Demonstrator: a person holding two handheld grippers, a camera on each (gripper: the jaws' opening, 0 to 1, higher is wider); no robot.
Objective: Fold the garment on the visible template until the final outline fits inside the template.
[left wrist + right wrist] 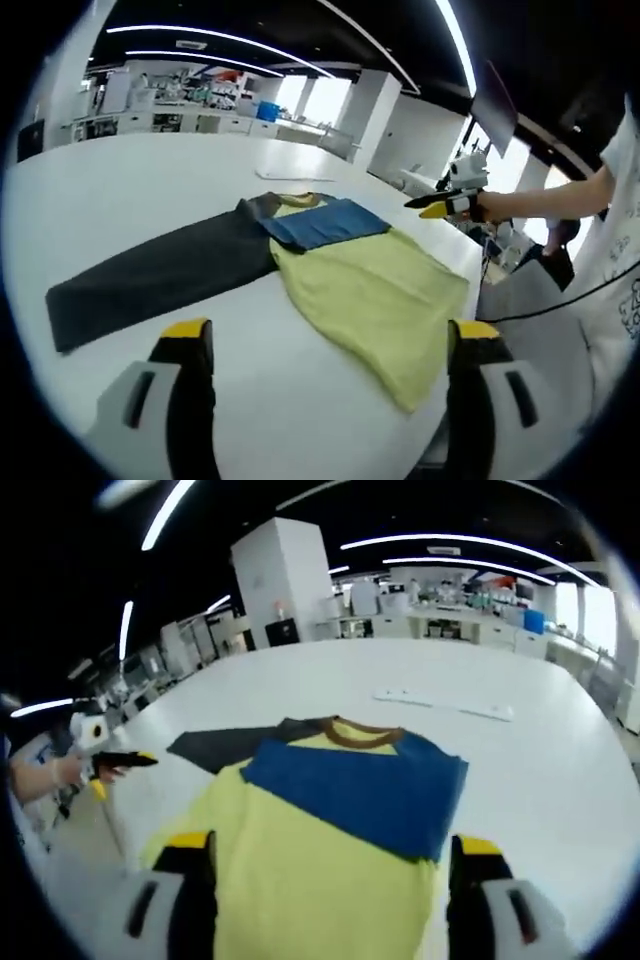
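- The white table (150, 190) carries the dark template (150, 275), running toward its far edge.
- The yellow-and-blue garment (370, 295) lies flat, partly on the template, overhanging the table's near edge.
- It looks soft and light; I'd pinch hem corners.
- My left tongs (330, 345) and right tongs (335, 855) gape wide, holding nothing, just short of it.

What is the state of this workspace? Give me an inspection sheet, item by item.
Surface: white table.
Job's things: yellow shirt, blue sleeve folded across its chest, lying partly over a dark grey sheet, likely the template.
Clutter: flat white strip beyond the collar.
Grippers: left gripper open; right gripper open; both held clear of the cloth.
Cables: black cable beside the table's edge.
Surroundings: lab benches, ceiling light strips, a person's arm.
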